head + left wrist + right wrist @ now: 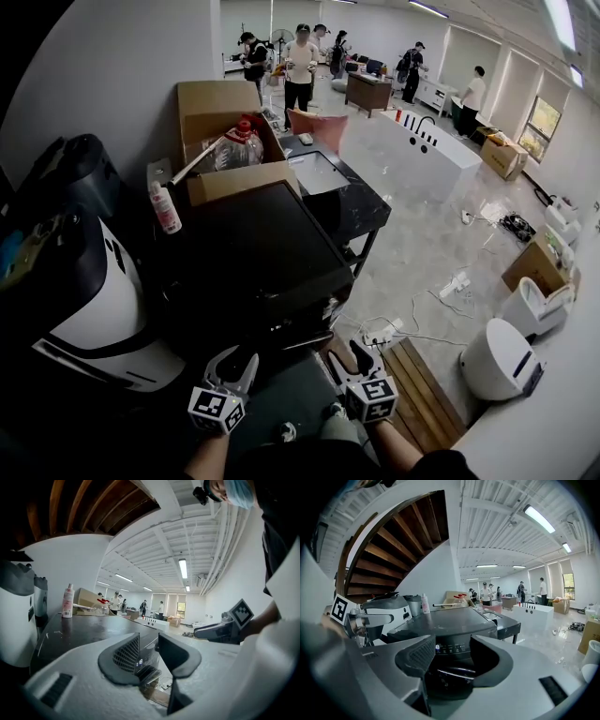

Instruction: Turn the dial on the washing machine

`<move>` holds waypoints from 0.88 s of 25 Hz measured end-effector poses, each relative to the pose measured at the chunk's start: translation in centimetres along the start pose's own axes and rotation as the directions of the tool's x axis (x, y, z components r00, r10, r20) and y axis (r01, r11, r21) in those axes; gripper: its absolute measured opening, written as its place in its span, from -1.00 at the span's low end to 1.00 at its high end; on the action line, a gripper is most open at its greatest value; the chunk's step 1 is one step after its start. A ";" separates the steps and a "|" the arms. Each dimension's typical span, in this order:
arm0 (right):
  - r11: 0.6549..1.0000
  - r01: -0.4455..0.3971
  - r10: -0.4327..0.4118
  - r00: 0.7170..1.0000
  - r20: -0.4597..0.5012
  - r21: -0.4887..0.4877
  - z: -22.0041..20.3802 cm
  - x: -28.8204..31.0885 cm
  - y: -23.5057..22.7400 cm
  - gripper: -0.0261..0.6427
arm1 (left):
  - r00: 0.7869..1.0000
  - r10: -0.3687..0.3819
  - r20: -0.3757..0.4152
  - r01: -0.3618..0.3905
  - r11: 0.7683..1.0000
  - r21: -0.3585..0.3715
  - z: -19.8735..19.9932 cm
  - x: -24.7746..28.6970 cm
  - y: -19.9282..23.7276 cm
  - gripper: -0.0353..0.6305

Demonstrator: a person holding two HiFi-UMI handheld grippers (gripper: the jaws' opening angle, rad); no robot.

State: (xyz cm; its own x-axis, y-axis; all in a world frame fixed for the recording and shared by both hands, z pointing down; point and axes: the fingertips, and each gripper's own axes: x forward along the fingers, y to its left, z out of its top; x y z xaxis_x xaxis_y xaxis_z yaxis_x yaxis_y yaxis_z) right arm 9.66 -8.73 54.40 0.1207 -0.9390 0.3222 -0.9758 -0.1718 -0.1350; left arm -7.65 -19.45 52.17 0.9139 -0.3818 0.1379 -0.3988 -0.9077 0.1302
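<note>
Here, approach stage: left gripper (232,362) and right gripper (354,358), jaws apart and empty, face the washing machine (248,248). Next: locate and clasp its dial, indiscernible here.

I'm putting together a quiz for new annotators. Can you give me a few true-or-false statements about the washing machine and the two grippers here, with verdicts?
1. The left gripper and right gripper are both short of the washing machine, touching nothing. True.
2. The right gripper is shut on the dial. False: its jaws stand apart with nothing between them.
3. A bottle stands at the machine's back left corner. True.
4. The machine's top is raised open. False: the lid lies flat.
5. The left gripper holds a cloth. False: it is open and empty.
</note>
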 end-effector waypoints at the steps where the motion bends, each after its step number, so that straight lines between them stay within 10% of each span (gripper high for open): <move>1: 1.000 -0.008 0.008 1.000 -0.005 -0.006 -0.1 0.6 -0.4 -0.28 | 1.000 0.014 -0.003 -0.014 1.000 -0.002 -0.1 0.3 0.2 -0.54; 22: 0.934 -0.286 0.250 0.951 -0.179 -0.213 0.3 9.4 -8.3 -0.17 | 0.945 0.327 -0.011 -0.327 0.943 -0.056 -0.4 5.2 -3.3 -0.54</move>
State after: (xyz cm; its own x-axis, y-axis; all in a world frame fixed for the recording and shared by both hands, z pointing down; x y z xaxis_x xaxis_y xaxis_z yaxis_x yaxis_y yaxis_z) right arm 19.00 -16.21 58.24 -0.1620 -0.8829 0.4408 -0.9850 0.1715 -0.0184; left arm -1.64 -18.35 52.86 0.7323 -0.6559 0.1833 -0.6795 -0.7215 0.1329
